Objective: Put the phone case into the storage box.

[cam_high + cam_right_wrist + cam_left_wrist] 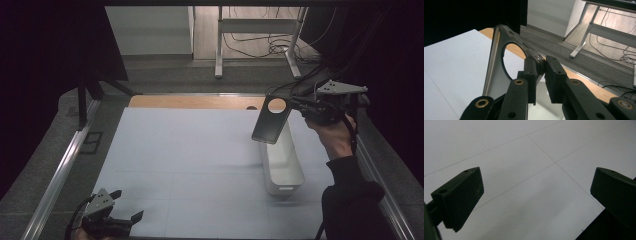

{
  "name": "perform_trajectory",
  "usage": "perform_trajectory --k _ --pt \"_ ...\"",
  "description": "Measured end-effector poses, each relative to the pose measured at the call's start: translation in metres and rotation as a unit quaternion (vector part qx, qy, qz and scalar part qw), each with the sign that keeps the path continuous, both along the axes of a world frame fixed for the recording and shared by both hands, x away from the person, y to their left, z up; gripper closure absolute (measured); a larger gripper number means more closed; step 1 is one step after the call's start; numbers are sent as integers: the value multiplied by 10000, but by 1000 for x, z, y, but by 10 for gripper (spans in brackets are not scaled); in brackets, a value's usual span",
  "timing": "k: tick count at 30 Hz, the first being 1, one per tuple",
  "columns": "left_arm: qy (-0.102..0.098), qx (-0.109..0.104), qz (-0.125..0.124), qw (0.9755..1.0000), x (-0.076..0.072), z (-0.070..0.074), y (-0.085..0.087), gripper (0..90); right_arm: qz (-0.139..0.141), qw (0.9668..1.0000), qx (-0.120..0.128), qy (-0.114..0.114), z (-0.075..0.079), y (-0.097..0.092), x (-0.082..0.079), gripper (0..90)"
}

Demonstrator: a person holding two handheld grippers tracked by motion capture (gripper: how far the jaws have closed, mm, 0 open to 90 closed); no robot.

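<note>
A pale blue-white mat (190, 160), ruled by thin seams into large rectangles, covers a table with a wooden edge (195, 102) showing at the far side; grey carpet, the legs of a white desk (257, 40) and loose cables lie beyond.

The right gripper (295, 104), held in a hand (336, 134) with a dark sleeve, is clamped on the upper corner of a flat lid (271, 120). In the right gripper view the 2 jaws pinch the lid's rim (537, 60) with almost no gap between them. The lid hangs tilted in the air above the far end of a white box (282, 167), which stands open on the right part of the mat. Whether the lid's lower edge touches the box cannot be told.

The left gripper (125, 220) rests low at the near left corner of the mat, well apart from the box. Its jaws stand wide apart with nothing between them, bare mat showing in the gap (536, 195).

Materials and shapes: the lid is a thin, dark, rounded rectangle with 1 large round hole (512, 58) near its held end and a ribbed band along one long edge; its face looks smooth and slightly glossy. The box is long, narrow and round-cornered, of smooth white plastic by appearance.

Risk: the hold is on 1 corner of a thin, smooth plate, so the lid could pivot or slip under its own weight. Swung low, it could also knock the light box.
</note>
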State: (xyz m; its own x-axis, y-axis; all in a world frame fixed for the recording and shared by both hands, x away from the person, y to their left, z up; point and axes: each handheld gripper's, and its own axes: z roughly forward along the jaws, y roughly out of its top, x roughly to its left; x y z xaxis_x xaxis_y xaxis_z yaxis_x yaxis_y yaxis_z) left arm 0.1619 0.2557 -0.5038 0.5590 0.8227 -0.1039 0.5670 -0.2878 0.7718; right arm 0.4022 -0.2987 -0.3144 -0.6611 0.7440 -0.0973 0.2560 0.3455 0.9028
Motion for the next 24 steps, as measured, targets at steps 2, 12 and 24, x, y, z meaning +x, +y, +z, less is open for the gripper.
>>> perform_trajectory --k 2,12,24 --pt "2 -2 -6 10000 0 0 0 0 -30 10000 -3 -21 1 -2 3 791" --pt "10 16 -5 10000 0 0 0 0 -170 9997 -99 -108 5 -10 18 791" --pt "24 28 -3 10000 0 0 -1 0 -345 9989 -248 -216 3 -23 37 791"
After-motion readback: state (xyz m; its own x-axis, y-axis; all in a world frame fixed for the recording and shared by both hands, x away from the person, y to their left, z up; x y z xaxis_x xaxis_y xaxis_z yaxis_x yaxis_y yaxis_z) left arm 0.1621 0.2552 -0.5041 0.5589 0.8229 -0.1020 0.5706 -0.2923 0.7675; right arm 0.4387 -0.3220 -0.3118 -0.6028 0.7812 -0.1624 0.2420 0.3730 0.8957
